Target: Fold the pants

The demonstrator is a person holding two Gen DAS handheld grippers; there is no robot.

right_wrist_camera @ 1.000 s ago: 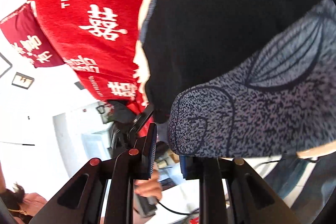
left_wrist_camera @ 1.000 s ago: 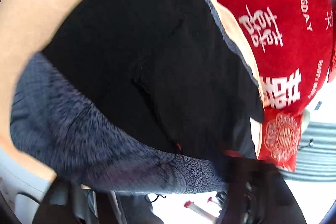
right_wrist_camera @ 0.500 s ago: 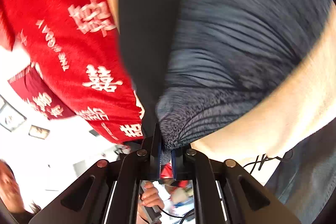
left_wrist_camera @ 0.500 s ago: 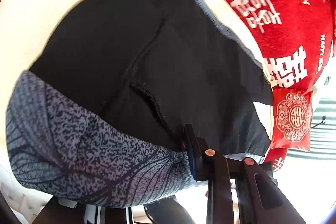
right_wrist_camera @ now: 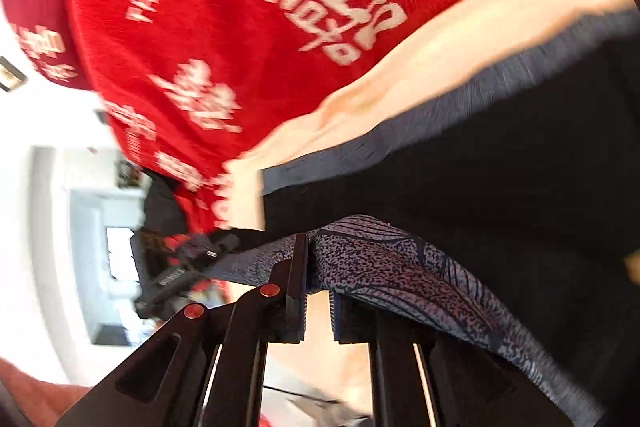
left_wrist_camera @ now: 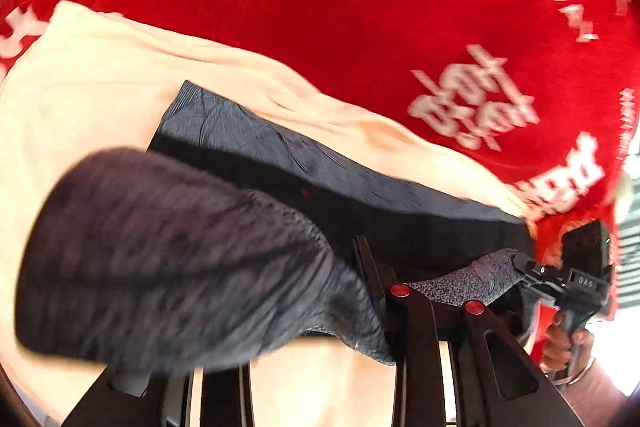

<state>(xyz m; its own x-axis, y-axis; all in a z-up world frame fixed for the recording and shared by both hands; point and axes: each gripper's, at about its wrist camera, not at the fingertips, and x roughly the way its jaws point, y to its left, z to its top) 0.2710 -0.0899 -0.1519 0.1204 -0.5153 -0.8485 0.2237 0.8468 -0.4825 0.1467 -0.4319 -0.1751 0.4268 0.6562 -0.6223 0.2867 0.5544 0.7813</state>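
The pants (right_wrist_camera: 500,195) stretch sideways between both hand-held grippers, each clamped on the patterned hem: left (left_wrist_camera: 360,307), right (right_wrist_camera: 316,267). Beyond lie a cream sheet (left_wrist_camera: 100,87) and a red blanket (right_wrist_camera: 240,7).

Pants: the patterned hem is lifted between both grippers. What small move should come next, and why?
Probably carry the patterned hem forward and lower it onto the waistband. The hem hangs raised at the left gripper and right gripper, above the black pants, short of the waistband lying on the cream sheet.
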